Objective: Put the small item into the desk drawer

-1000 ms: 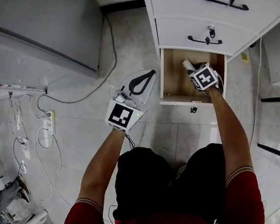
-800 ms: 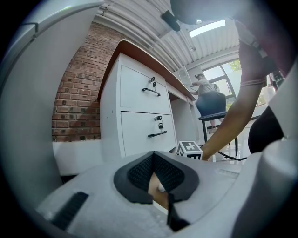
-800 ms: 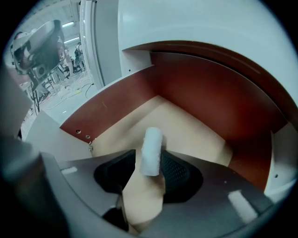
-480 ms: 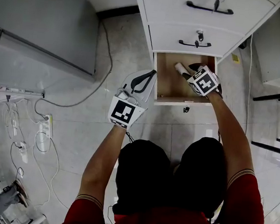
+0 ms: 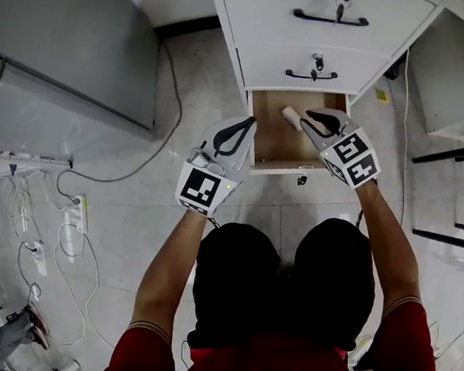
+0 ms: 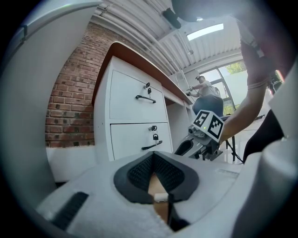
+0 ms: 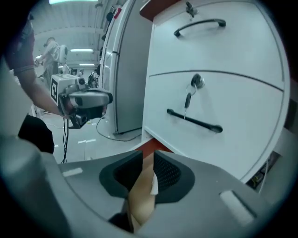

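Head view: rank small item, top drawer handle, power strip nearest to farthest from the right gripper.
1. Small item, in the open drawer.
2. Top drawer handle, above.
3. Power strip, floor, far left.
Right gripper is closing, empty.

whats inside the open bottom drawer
A small white item lies on the wooden floor of the drawer. The right gripper, its fingers closing with nothing held between them, covers the right part, so anything beneath it is unseen.

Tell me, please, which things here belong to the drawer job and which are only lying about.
Job: small white item, lying in the open bottom drawer.
Lying about: power strip, floor cable, key in the middle drawer's lock.
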A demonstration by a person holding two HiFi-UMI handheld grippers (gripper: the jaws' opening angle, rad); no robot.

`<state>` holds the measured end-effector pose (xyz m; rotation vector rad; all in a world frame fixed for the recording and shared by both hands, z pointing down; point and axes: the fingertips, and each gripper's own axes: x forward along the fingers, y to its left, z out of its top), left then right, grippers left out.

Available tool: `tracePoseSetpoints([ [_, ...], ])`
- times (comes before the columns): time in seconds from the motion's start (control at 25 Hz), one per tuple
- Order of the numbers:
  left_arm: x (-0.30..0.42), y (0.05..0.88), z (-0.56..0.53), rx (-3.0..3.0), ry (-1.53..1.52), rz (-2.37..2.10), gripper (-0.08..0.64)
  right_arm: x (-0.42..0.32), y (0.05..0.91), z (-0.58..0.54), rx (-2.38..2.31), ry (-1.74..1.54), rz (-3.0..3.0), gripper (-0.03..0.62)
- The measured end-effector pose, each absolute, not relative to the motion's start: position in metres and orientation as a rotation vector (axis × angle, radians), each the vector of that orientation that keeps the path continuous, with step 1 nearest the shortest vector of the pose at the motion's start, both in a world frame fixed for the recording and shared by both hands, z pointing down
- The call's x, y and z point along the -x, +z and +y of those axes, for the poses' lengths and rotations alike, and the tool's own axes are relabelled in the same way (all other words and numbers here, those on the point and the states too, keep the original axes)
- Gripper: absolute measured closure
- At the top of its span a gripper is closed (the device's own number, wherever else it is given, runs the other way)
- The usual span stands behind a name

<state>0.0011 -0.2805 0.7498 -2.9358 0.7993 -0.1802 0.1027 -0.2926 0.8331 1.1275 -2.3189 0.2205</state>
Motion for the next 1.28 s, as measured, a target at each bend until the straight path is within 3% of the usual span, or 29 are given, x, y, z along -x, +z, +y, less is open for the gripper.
tracePoseSetpoints([
  [0.32,0.000,0.727,-0.271,2.946,-0.123,0.803,0.555,-0.093,0.775,-0.268,-1.214,0.184,-2.487,0.578],
  [0.88,-0.001,0.638,-0.247,2.962,-0.072,0.811,0.555,-0.078,0.659,-0.229,-1.248,0.067,-2.655,0.581],
  [1.28,0.009,0.521,-0.222,3.001,-0.112,0.828,0.555,-0.058,0.527,-0.204,-1.231,0.028,-2.699,0.581],
])
